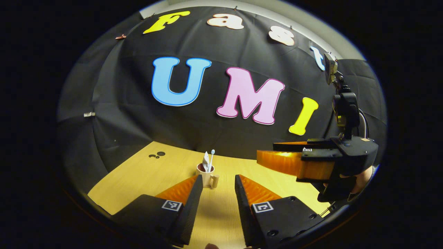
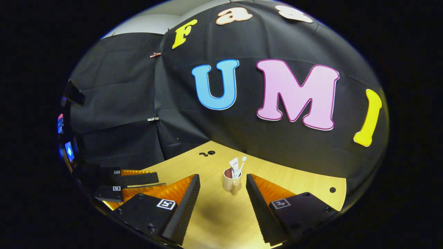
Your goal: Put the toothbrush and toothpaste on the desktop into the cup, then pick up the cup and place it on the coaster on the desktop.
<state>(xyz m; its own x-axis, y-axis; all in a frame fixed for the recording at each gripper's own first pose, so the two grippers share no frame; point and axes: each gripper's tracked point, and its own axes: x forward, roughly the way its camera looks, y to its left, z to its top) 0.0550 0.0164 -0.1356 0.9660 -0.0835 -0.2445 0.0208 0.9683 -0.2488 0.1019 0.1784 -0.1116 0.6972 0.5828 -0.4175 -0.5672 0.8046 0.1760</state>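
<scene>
A cream cup [image 1: 206, 177] with its handle toward me stands on the wooden table [image 1: 152, 174], a white toothbrush [image 1: 211, 157] and a white toothpaste tube [image 1: 205, 161] upright inside it. My left gripper [image 1: 218, 180] is open, short of the cup, with nothing between its fingers. To the right a hand holds the right gripper [image 1: 282, 155] above the table. In the right gripper view the cup [image 2: 229, 182] holds the toothbrush [image 2: 242, 163] and the toothpaste [image 2: 234, 164]. The right gripper [image 2: 223, 178] is open in front of it. The left gripper [image 2: 133, 185] hovers at lower left.
Small dark holes [image 1: 157, 154] mark the table's far left part, and another hole [image 2: 332, 189] lies near its right edge. The black cloth wall rises just behind the cup. Lit screens [image 2: 68, 150] glow at the far left.
</scene>
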